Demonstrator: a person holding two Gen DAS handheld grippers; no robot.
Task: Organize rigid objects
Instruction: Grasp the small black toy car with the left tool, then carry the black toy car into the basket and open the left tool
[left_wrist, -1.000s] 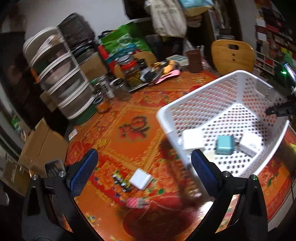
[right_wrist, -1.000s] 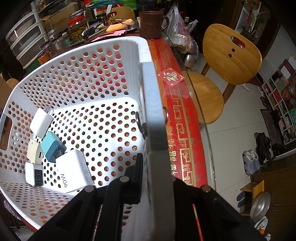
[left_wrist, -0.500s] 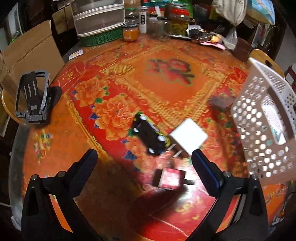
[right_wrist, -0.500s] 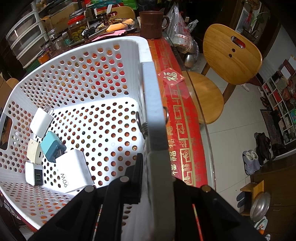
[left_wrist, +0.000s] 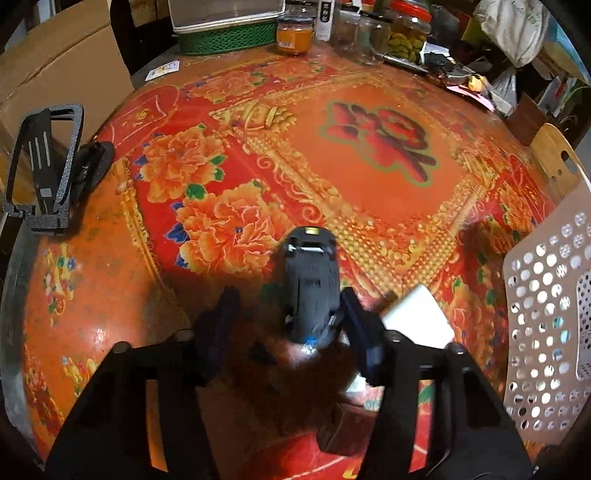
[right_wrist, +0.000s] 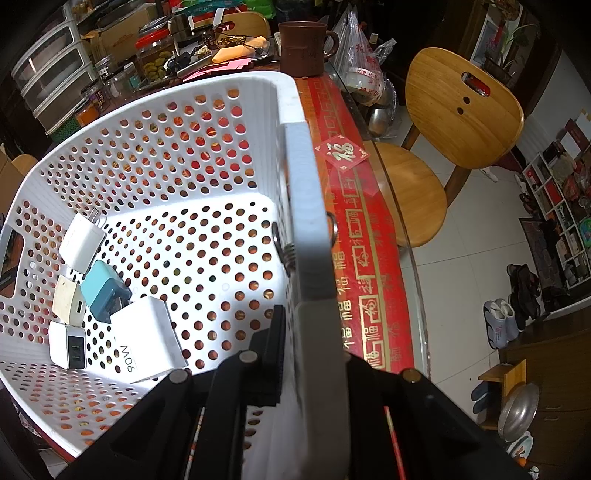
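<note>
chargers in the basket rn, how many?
5, all in the white perforated plastic basket, at its left end: white plug-pronged charger, teal charger, cream charger, white black-faced charger, large white charger. None seem hidden.

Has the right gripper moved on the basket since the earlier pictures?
No. The right gripper stays clamped at one spot on the basket rim, beside the metal ring.
</note>
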